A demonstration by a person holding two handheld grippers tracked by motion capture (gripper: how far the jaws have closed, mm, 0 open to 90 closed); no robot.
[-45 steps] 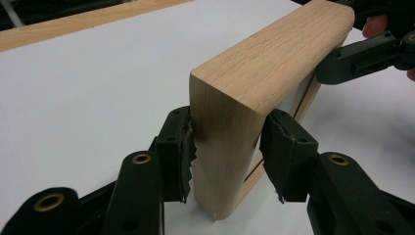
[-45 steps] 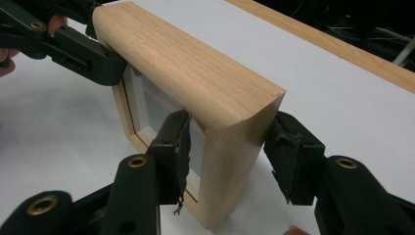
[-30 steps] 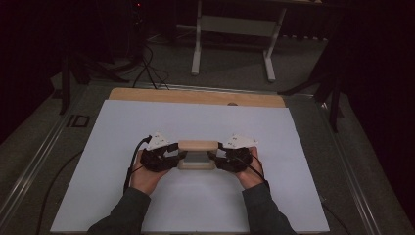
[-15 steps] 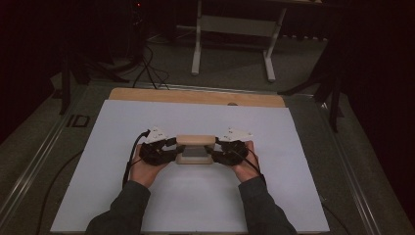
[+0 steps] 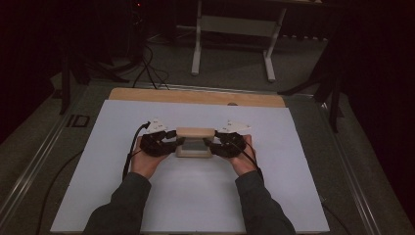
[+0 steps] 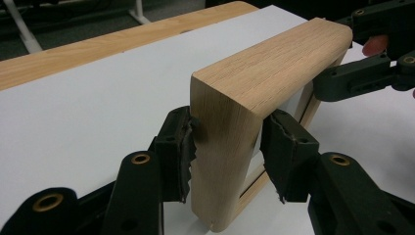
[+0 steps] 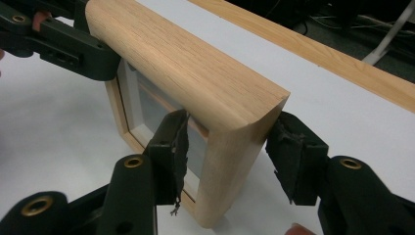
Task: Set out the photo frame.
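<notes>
A thick light-wood frame (image 5: 195, 132) with a glass pane stands on edge on the white sheet, between my two hands. My left gripper (image 5: 177, 145) clasps its left end. In the left gripper view the jaws (image 6: 227, 139) straddle that end of the frame (image 6: 274, 63), and the pads (image 6: 183, 142) press on the wood. My right gripper (image 5: 211, 146) clasps the other end. In the right gripper view its jaws (image 7: 230, 144) grip the frame's (image 7: 186, 63) side bar, one pad (image 7: 173, 142) on the glass side, the other on the outer face.
A white sheet (image 5: 195, 196) covers the table, with a strip of bare wood (image 5: 195, 96) along its far edge. Beyond it, on the dark floor, stand a metal-legged stand (image 5: 230, 24) and cables (image 5: 147, 63). Each gripper view shows the other gripper at the frame's far end.
Both hands have carried the frame a little farther from the person, toward the table's far edge. Both grips look unchanged.
</notes>
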